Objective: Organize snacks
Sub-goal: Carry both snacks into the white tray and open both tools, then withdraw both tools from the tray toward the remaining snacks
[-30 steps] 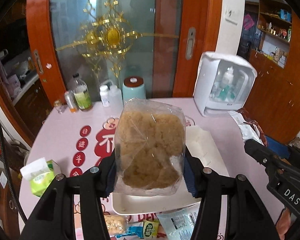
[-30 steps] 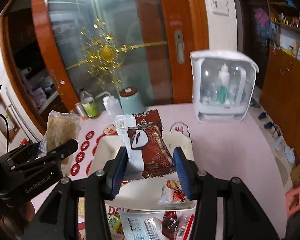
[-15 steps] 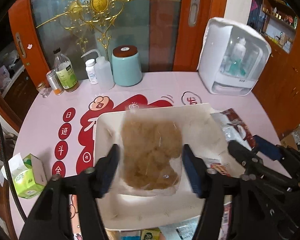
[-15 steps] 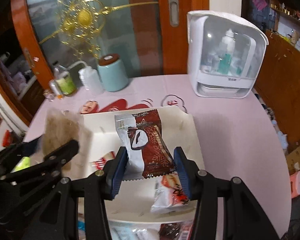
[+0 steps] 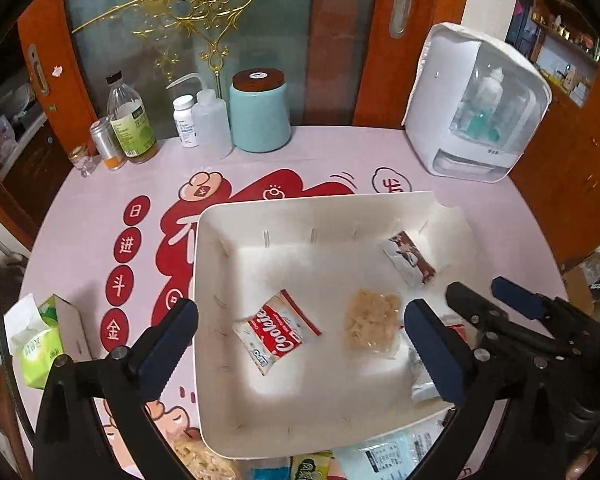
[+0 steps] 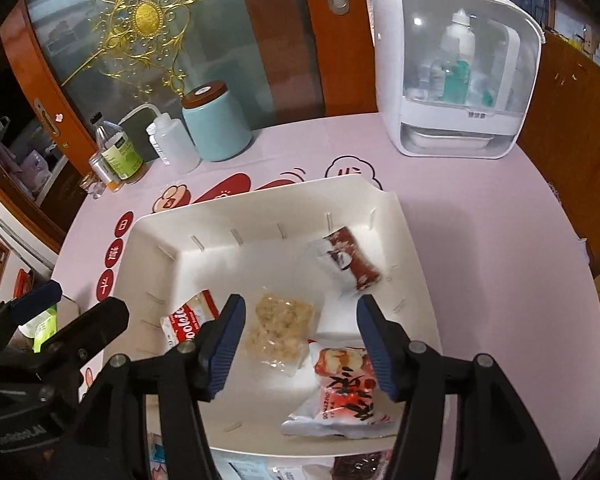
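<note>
Left hand-held gripper (image 5: 300,340): jaws opening and spread wide, released, nothing pressed between the pads; it hangs over the near half of the white tray (image 5: 216,236).
Rice-cracker bag (image 5: 372,326): lies flat on the tray floor, below and between the left pads, nearer the right one, touching neither.
Cookie packet (image 5: 276,330): on the tray floor left of the rice-cracker bag, also under the left gripper's open span.
Right hand-held gripper (image 6: 300,340): jaws opening, released, empty; it hangs above the tray's near right part.
Brown-and-white packet (image 6: 346,260): tilted and blurred beyond the right gripper's tips, toward the tray's far right corner, clear of both pads.
Red-and-white packet (image 6: 340,392): on the tray floor near the right pad, partly hidden behind it.
Tray: sits on the pink desk (image 6: 480,220).
Loose snacks: more packets lie on the desk along the tray's near edge, cut off by the frame.
</note>
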